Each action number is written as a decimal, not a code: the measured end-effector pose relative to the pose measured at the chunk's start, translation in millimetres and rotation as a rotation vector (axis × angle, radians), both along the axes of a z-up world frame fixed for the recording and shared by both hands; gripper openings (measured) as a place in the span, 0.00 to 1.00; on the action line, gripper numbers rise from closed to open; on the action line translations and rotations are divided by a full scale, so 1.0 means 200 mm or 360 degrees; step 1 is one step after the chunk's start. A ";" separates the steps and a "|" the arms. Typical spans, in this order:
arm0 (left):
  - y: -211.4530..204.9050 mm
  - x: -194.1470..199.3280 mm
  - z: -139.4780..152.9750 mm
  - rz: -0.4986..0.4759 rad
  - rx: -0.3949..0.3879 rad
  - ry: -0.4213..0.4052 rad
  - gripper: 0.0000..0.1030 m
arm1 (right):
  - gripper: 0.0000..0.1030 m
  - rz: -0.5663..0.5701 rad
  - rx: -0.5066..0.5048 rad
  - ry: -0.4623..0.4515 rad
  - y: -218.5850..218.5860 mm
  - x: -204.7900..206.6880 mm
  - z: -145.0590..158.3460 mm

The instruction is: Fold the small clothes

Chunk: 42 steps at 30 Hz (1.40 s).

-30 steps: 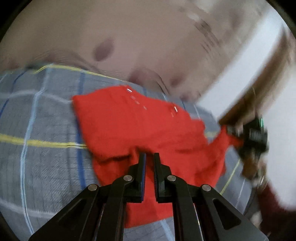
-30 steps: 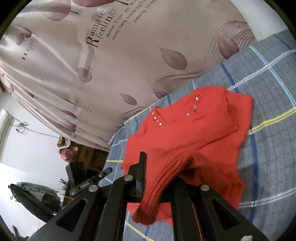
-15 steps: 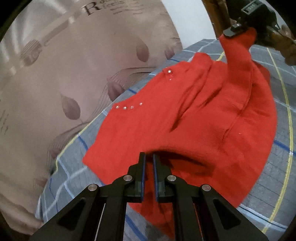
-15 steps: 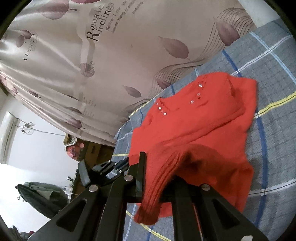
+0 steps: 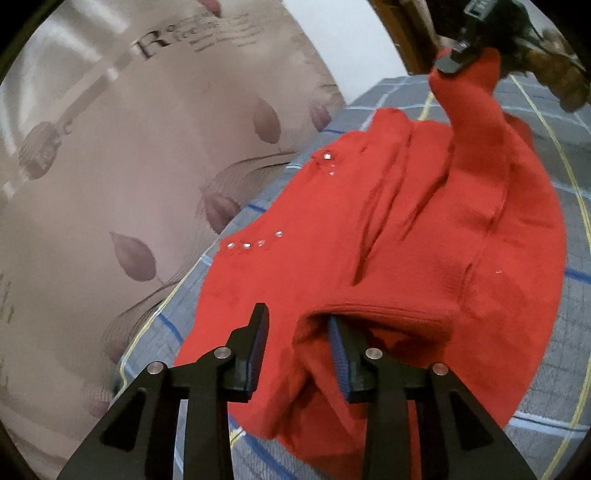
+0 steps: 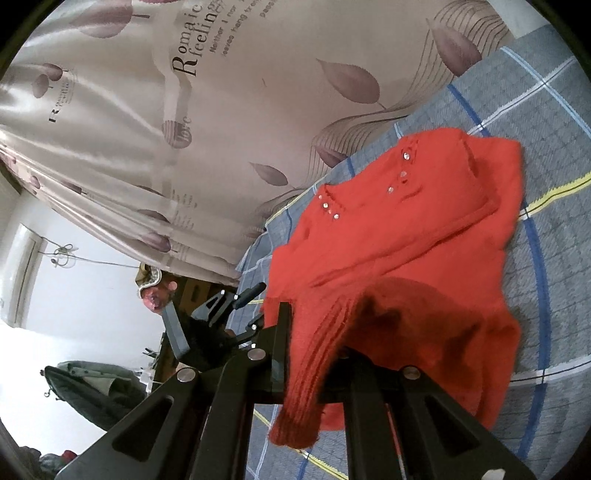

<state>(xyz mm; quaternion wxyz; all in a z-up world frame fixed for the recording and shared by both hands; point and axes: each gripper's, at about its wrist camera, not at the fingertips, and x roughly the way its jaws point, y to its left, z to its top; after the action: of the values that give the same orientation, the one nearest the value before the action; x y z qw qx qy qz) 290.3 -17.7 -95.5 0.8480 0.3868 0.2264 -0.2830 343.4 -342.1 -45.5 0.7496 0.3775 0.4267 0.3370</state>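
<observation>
A small red knit sweater [image 5: 406, 251] with rhinestones at the neckline lies on a grey plaid bedsheet [image 5: 569, 369]. My left gripper [image 5: 299, 343] is open, its jaws straddling a loose fold of the sweater's near edge. My right gripper [image 6: 314, 350] is shut on the ribbed cuff of a sleeve [image 6: 314, 369], which hangs over its fingers. In the left wrist view the right gripper [image 5: 461, 55] holds that sleeve [image 5: 476, 122] lifted at the top right. The sweater body [image 6: 399, 236] lies flat beyond it.
A beige curtain with leaf prints and lettering [image 6: 221, 110] hangs along the far side of the bed. The left gripper [image 6: 221, 314] shows at the sweater's left edge in the right wrist view. Wooden furniture [image 5: 406, 33] and a white wall stand beyond the bed.
My left gripper has opened and let go of the fold it was pinching. The right gripper still holds the sleeve cuff, shifted only slightly.
</observation>
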 end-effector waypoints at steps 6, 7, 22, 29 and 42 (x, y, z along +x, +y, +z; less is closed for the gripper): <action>-0.09 -0.07 -0.07 -0.0266 0.0145 0.0005 0.22 | 0.09 0.0002 0.0009 0.0007 0.00 0.00 -0.01; -0.10 -0.08 -0.08 -0.0276 0.0167 -0.0014 0.04 | 0.09 0.0002 0.0004 0.0005 0.00 -0.01 -0.01; 0.25 0.22 0.30 0.0475 -0.1108 0.0576 0.04 | 0.08 -0.0101 -0.0039 -0.0053 -0.07 0.04 0.03; 0.37 0.33 0.25 0.0626 -0.1324 0.0713 0.04 | 0.08 -0.0098 -0.0043 -0.0009 -0.06 0.17 0.02; 0.47 0.57 0.06 0.0878 -0.1484 0.0898 0.04 | 0.09 -0.0186 0.0057 0.0176 -0.10 0.41 -0.19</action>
<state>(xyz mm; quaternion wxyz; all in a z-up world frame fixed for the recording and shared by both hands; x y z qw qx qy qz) 405.2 76.2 -82.7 0.8772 -0.1881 0.3865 -0.2139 424.8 -361.2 -82.5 0.7364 0.4333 0.4386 0.2788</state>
